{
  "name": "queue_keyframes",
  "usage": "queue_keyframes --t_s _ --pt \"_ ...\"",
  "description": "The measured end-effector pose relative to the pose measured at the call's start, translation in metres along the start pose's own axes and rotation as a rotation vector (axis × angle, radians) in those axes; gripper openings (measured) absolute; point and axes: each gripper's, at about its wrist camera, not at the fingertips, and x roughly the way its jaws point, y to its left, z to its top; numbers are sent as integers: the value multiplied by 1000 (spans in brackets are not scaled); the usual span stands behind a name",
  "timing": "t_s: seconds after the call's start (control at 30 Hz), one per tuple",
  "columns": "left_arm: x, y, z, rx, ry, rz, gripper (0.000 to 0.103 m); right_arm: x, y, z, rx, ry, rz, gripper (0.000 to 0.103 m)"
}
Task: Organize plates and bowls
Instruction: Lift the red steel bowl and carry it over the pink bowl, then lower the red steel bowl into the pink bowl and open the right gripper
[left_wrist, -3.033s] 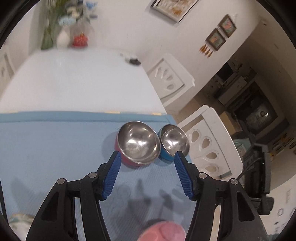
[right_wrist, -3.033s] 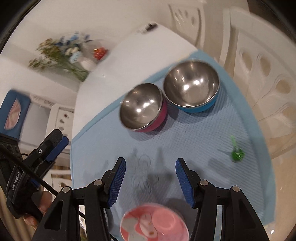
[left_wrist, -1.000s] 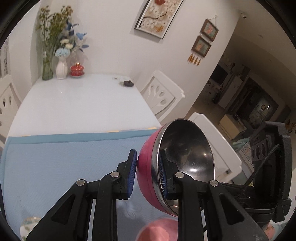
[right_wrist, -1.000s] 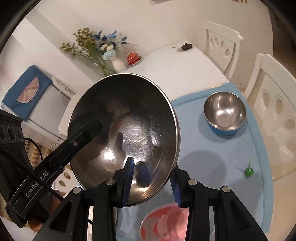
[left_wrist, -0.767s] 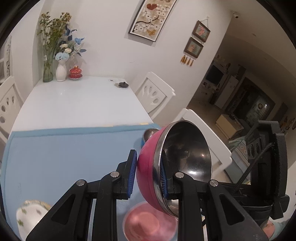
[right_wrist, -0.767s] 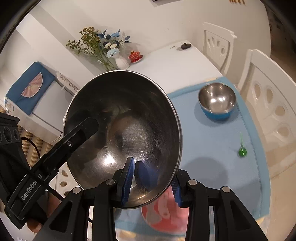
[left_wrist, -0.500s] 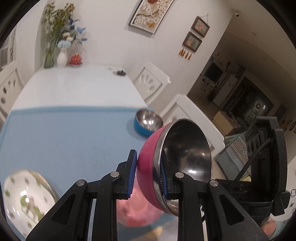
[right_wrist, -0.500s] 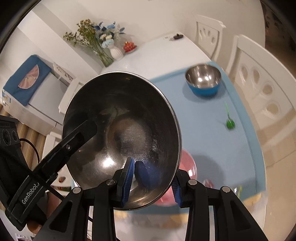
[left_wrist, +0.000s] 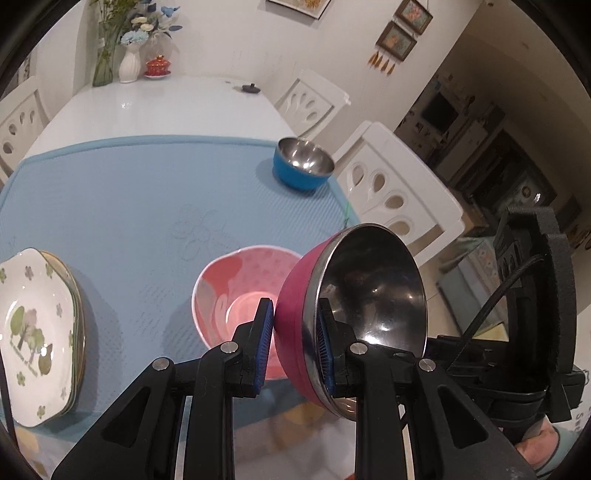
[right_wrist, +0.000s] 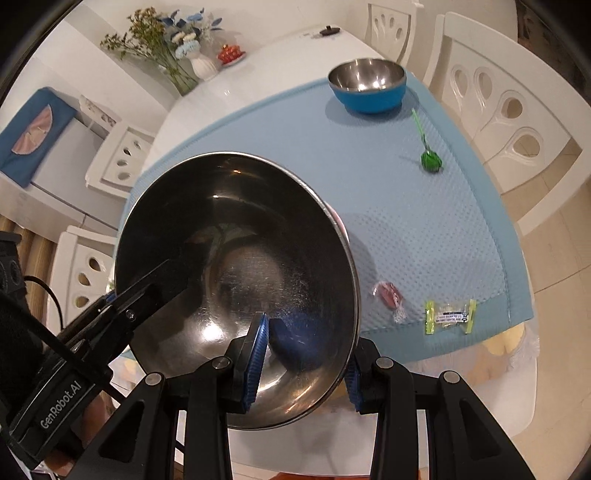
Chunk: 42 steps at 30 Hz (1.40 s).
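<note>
Blue mat (left_wrist: 129, 206) on white table, left wrist view: left gripper (left_wrist: 293, 341) clamped on magenta steel bowl (left_wrist: 354, 314) rim at lower centre, pink bowl (left_wrist: 236, 280) behind it, flowered plates (left_wrist: 37, 332) lower left, blue bowl (left_wrist: 301, 164) upper centre; right wrist view: right gripper (right_wrist: 304, 363) pinching the same tilted bowl's rim at lower centre, green lollipop (right_wrist: 428, 155) and sweets (right_wrist: 448, 315) at right.

The held bowl (left_wrist: 295, 314) is magenta outside, mirror steel inside. Below it sits a pink bowl (left_wrist: 236, 284) with paler dotted patches. The plate (left_wrist: 33, 332) is white with green flowers and trees. The far bowl (left_wrist: 301, 164) is blue — steel within. The mat (left_wrist: 147, 192) is pale blue with an embossed flower; the counter (left_wrist: 177, 107) is glossy white. Finger pads (left_wrist: 265, 350) are blue.
</note>
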Motion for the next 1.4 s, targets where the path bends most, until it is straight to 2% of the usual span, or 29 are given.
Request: queue_keyframes --t_s 0.47,0.7,0.93,1.1,1.4 --pt "21 18 -3 -14 55 27 20 30 -1 6 27 64 -23 36" --pt "26 33 3 -53 69 44 20 27 1 15 18 50 -20 36" --pt "21 50 8 -101 44 64 21 25 4 12 10 55 -8 36" --pt "27 56 6 -125 63 50 21 26 0 14 16 62 -11 36" --pt "35 52 11 -103 77 52 21 30 2 20 6 76 -10 36"
